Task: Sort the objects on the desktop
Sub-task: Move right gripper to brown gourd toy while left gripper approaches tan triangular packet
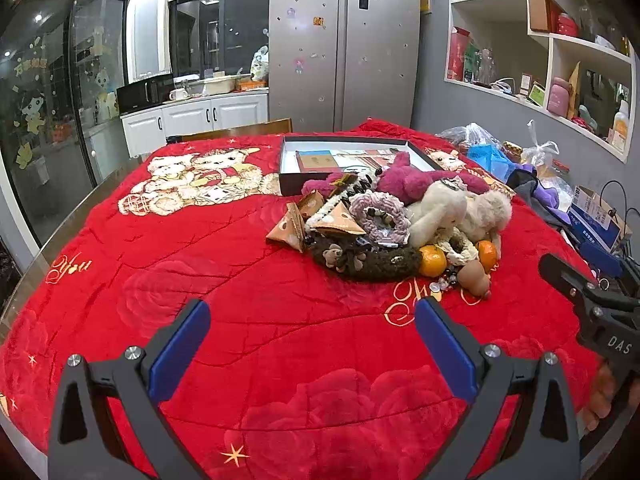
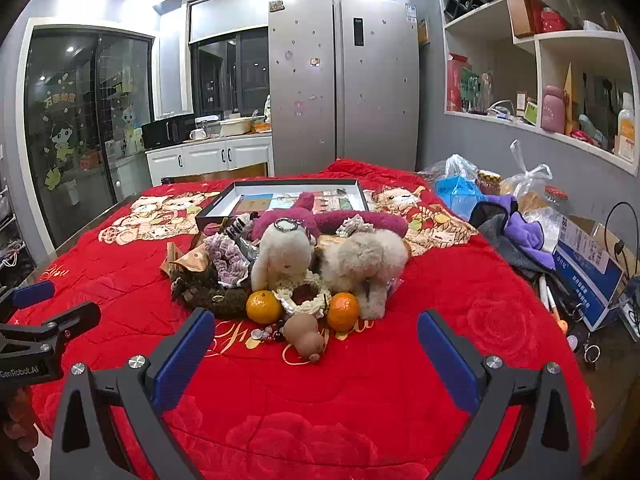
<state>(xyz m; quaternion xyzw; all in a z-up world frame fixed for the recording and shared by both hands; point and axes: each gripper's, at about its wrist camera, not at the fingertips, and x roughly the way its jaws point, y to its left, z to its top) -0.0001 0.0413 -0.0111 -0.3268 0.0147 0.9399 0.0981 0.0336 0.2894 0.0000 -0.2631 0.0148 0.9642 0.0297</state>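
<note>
Both grippers hover over the red blanket (image 1: 248, 288), holding nothing. Left gripper (image 1: 312, 320): blue pads spread wide. Right gripper (image 2: 316, 330): blue pads likewise wide apart.

The pile of desktop objects (image 2: 296, 268) sits mid-table, at 12 o'clock from the right gripper and about 1 o'clock from the left. What it looks like:
- two oranges (image 2: 263, 306), glossy, at the near edge, either side of a cream crocheted ring (image 2: 304, 296)
- tan gourd (image 2: 306, 334) lying on its side at 6 o'clock of the pile, nearest the right gripper, touching small clear beads (image 2: 264, 334)
- white plush (image 2: 284, 256) and fluffy grey-white plush (image 2: 364, 264), side by side
- magenta plush (image 1: 412, 178) behind them
- lilac knitted ring (image 1: 378, 214), brown fuzzy pouch (image 1: 368, 260), tan triangular packets (image 1: 296, 224) on the left side

Open black tray box (image 1: 352, 142) with booklets inside lies at 12 o'clock, just behind the pile.
</note>
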